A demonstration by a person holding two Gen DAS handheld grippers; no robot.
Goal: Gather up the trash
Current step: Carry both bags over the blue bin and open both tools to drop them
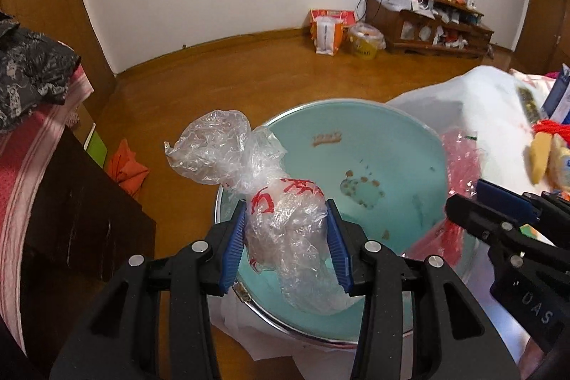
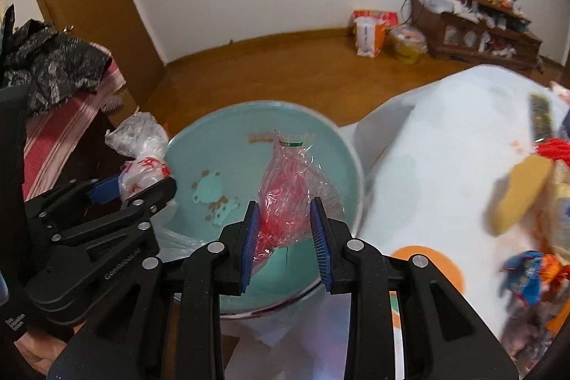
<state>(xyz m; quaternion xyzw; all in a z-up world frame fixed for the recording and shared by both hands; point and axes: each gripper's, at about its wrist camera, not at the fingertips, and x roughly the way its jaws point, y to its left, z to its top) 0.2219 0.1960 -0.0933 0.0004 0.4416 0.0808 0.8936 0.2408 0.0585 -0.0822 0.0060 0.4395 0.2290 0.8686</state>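
A crumpled clear plastic bag with red characters (image 1: 285, 219) is pinched between the blue pads of my left gripper (image 1: 286, 205), just over the near left rim of a teal basin (image 1: 392, 138). My right gripper (image 2: 285, 202) is shut on a clear bag of red shreds (image 2: 285, 194), held above the same teal basin (image 2: 231, 130). Inside, the basin is bare except for its printed cartoon figures. Each gripper shows in the other's view: the right gripper (image 1: 463, 202) at the basin's right rim, the left gripper (image 2: 142, 184) at its left rim.
A white sheet (image 2: 445, 130) with snack wrappers (image 2: 530, 276) and a yellow item (image 2: 516, 194) lies right of the basin. A dark cabinet (image 1: 89, 219) draped with striped cloth stands to the left. Orange bags (image 1: 327, 31) and a low shelf (image 1: 434, 24) line the far wall.
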